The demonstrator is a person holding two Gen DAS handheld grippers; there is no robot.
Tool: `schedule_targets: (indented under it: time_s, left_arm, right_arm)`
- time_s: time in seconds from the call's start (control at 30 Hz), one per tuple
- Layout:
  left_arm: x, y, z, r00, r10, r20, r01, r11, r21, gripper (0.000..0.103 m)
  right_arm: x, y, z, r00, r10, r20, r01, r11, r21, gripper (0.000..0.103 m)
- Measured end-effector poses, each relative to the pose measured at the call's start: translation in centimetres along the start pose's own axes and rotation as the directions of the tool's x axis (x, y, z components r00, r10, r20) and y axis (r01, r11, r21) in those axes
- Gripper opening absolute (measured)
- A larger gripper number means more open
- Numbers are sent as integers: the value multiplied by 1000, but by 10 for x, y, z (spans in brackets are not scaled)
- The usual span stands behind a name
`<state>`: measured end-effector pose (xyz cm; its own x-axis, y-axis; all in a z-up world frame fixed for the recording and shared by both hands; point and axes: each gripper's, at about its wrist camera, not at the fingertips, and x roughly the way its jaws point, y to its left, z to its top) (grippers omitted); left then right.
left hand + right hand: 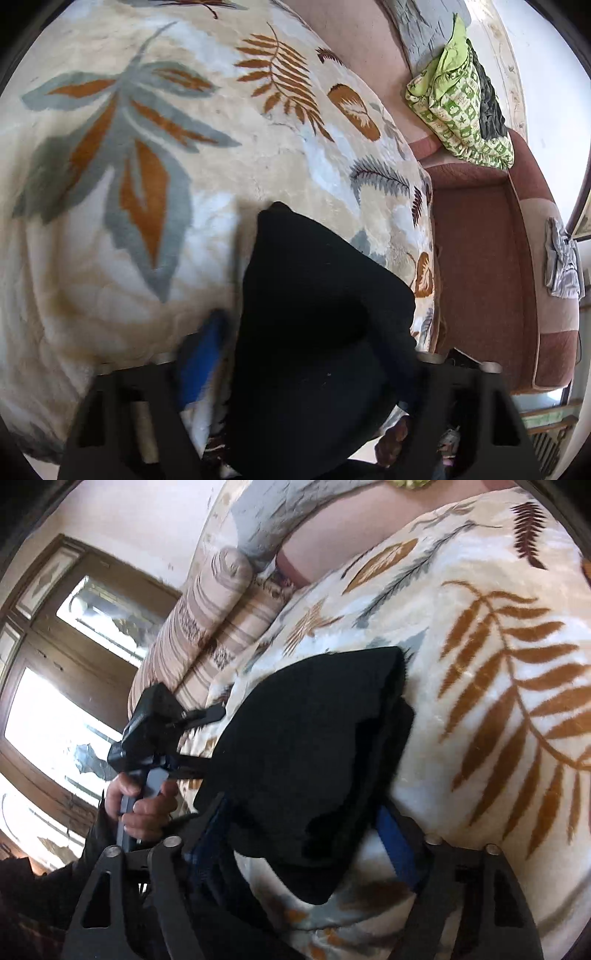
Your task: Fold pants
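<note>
The black pants (317,314) lie folded in a thick bundle on a cream blanket with leaf print (147,184). My left gripper (295,369) has blue-padded fingers (199,362) spread on either side of the bundle's near end, the cloth between them. In the right wrist view the same pants (314,746) lie between my right gripper's fingers (399,842), which also stand apart around the cloth. My right gripper (306,849) is at the bundle's near edge. The left gripper body (147,723) and the hand holding it show at the left.
The blanket covers a sofa with a reddish seat (476,266). A green patterned cloth pile (461,107) and grey cloth (561,258) lie on the sofa. Striped bolsters (207,627) and a wooden door with glass (74,664) are at the left.
</note>
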<state>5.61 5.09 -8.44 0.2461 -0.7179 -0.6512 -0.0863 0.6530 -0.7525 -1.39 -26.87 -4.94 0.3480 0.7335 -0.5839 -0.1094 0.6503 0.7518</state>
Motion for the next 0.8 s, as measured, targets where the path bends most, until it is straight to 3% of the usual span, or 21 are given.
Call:
schedule_targets:
  time_s: [0.07, 0.1, 0.2, 0.27, 0.4, 0.53, 0.63, 0.67, 0.7, 0.8]
  left_arm:
    - [-3, 0, -2, 1000, -9, -2, 9, 1000, 14, 49]
    - [-4, -2, -4, 1000, 7, 7, -7, 1000, 30, 41]
    - [-9, -17, -10, 997, 62, 49, -67, 991, 113, 29]
    - [-13, -38, -11, 990, 96, 104, -116, 972, 206, 26]
    - [-11, -67, 7, 986, 45, 161, -89, 957, 277, 26]
    - [8, -81, 44, 979, 54, 199, -112, 949, 295, 31]
    - [36, -70, 66, 966, 151, 210, -204, 943, 262, 46]
    - [43, -65, 68, 958, 188, 216, -242, 936, 257, 47]
    - [46, -60, 66, 953, 210, 217, -264, 929, 260, 56]
    - [37, -57, 52, 950, 182, 253, -246, 936, 252, 62]
  right_arm:
    - [0, 0, -1, 1000, -4, 7, 5, 1000, -9, 63]
    - [1, 1, -2, 1000, -21, 9, 21, 1000, -9, 60]
    - [4, 3, -1, 998, -61, 4, 61, 998, -14, 44]
    - [1, 6, 5, 998, -66, 12, 66, 998, -17, 37]
    - [-9, 10, 35, 994, -100, 53, 102, 994, -35, 36]
    - [-12, -2, 81, 990, -115, 77, 116, 993, -10, 36]
    - [1, -18, 105, 986, -156, 59, 157, 988, -4, 44]
    - [6, -24, 108, 976, -209, 60, 209, 978, 0, 49]
    - [9, -28, 108, 968, -246, 55, 246, 969, -1, 50]
    - [-6, -27, 100, 964, -233, 127, 232, 973, 17, 50]
